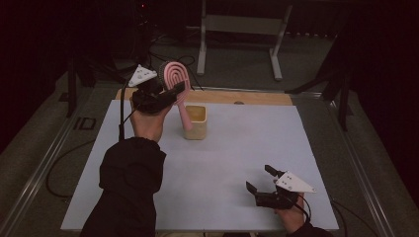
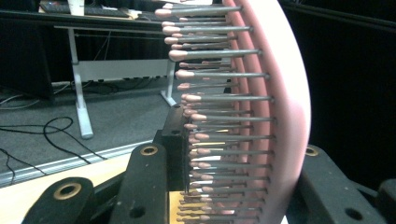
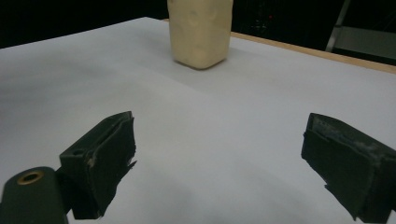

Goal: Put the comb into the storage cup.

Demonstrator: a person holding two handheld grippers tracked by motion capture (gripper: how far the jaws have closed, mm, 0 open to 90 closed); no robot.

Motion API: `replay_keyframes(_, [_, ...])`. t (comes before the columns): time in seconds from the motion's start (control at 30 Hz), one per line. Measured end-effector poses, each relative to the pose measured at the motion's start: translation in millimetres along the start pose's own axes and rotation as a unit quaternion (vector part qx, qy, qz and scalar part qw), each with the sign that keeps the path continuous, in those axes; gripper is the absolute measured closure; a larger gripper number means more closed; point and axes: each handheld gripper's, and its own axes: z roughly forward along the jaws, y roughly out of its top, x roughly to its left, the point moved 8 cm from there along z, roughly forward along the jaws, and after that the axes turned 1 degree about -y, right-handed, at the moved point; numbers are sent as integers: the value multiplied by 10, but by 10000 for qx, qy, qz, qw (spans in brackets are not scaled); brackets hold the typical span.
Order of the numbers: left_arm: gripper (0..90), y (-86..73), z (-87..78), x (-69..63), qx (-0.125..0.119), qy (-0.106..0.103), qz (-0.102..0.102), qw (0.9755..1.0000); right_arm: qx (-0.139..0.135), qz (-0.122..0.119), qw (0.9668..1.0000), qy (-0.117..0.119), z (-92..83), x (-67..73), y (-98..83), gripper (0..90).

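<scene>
A dim lab or workshop: beyond the left gripper (image 1: 168, 94) stand a metal-legged bench (image 1: 242, 29), floor cables (image 2: 42, 130) and black curtains (image 1: 385, 59).

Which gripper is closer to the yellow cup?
Left. The left gripper holds the pink hairbrush right beside the cup; the right gripper rests far off, near the table's front edge.

Left gripper (image 1: 170, 94) raised at far left, forearm in dark sleeve extended forward, jaws clamped. Right gripper (image 1: 259, 180) low at near right, resting by the hand, jaws spread wide, nothing between them.
</scene>
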Motion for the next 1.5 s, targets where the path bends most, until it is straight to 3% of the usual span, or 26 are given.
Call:
replay_keyframes(1.13, [643, 155, 121, 96, -199, 302, -45, 9993, -2, 31, 10000, 6, -2, -10, -4, 96])
replay_keyframes(1.5, [643, 193, 239, 118, -239, 348, -114, 9990, -6, 33, 10000, 25, 1, -7, -4, 96])
